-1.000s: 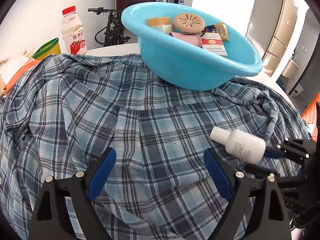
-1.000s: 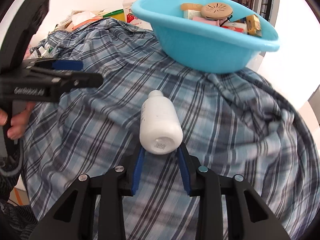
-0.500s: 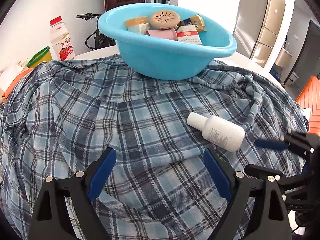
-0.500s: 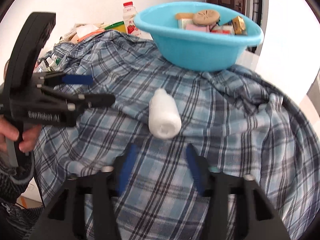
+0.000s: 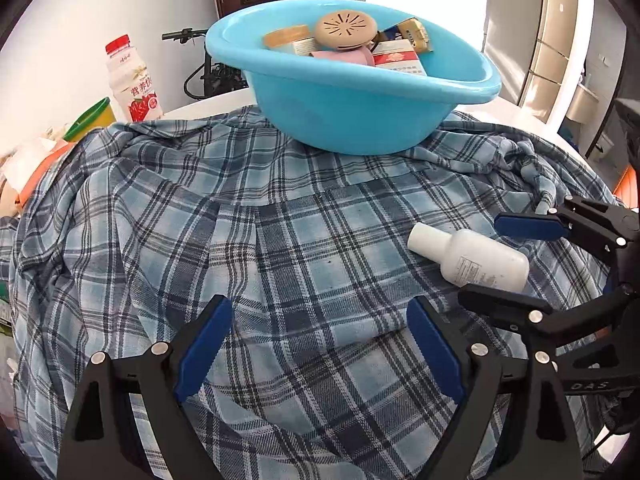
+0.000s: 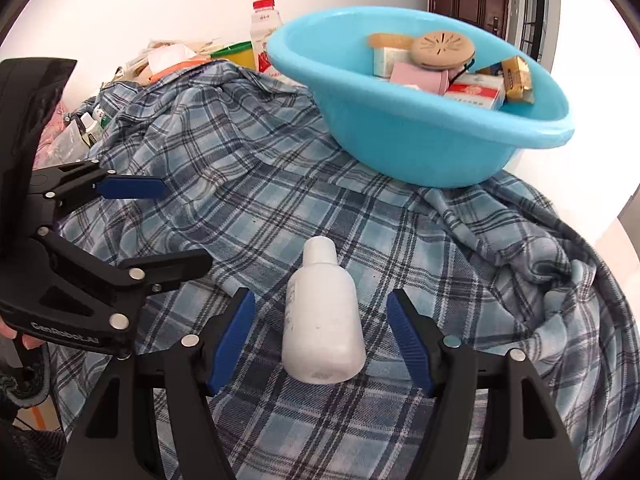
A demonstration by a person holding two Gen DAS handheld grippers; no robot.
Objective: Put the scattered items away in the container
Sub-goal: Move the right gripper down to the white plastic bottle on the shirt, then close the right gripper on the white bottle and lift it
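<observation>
White bottle (image 6: 323, 328) laid at lower centre between parted right gripper (image 6: 320, 340) pads, untouched, left gripper (image 5: 316, 354) likewise spread over plaid cloth (image 5: 200, 220), blue basin (image 6: 420, 152) seen upper right.

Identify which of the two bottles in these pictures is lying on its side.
The plain white bottle, lying on the plaid cloth between the right tongs; the red-capped drink bottle stands upright.

One white bottle (image 6: 323, 320), one blue basin (image 6: 420, 148), one milk bottle (image 5: 132, 80), two hand-held grippers (image 5: 316, 344)

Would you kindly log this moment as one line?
left gripper: open, empty | right gripper: open, straddling white bottle | bottle: lying on plaid shirt | blue basin: holds items
</observation>
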